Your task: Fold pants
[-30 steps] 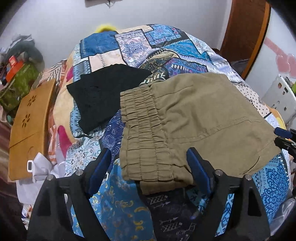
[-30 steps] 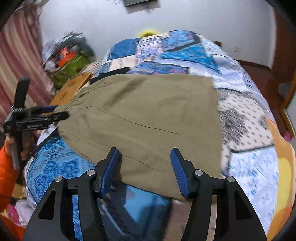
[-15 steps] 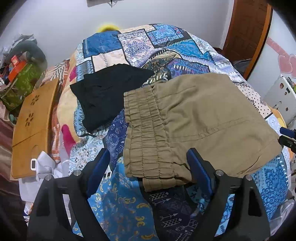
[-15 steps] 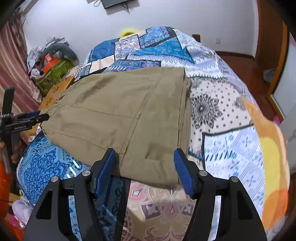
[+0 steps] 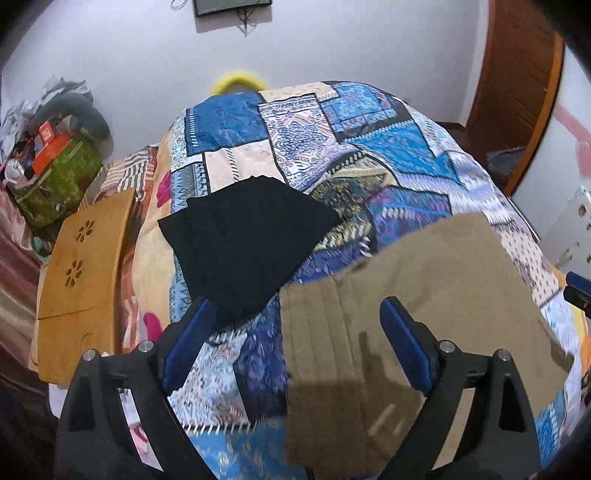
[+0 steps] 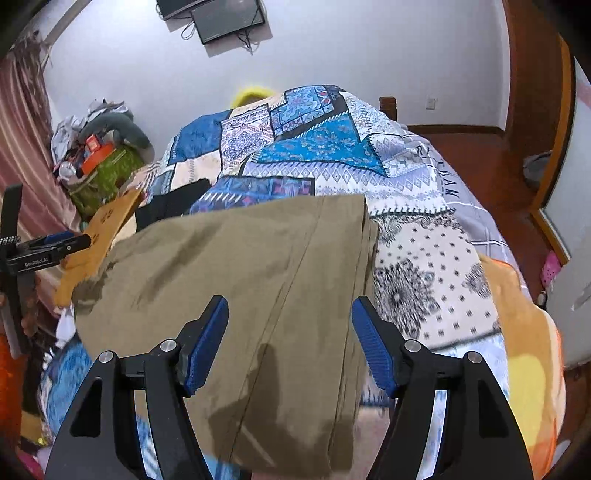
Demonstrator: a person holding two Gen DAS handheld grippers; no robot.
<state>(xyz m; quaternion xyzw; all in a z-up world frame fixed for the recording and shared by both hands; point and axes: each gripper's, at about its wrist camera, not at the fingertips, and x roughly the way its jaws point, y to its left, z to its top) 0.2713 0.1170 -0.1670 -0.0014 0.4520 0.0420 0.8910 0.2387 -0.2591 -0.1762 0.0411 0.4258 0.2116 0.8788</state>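
In the left wrist view, the folded olive pants lie on the bed, in the lower right part of the frame, with the ribbed waistband toward the centre. A folded black garment lies on the bedspread to the upper left of the pants, just beside the waistband corner. The left gripper hangs above the cloth with its jaws wide; they have just been opening, and nothing is pressed between the blue pads, although the edge of the pants shows between them. At the left of the frame a wooden board with flower-shaped cut-outs rests beside the bed, and behind it there is a green bag with a pile of mixed things. In the right wrist view, the right gripper stands over the pants, its jaws moderately apart and also just opening; the fabric lies under them and is not gripped. The left gripper shows at the left edge of this frame. The bed carries a patchwork cover in blue, white and orange. The wall behind is white, with a dark screen mounted at the top, and a brown wooden door frame and reddish floor at the right.
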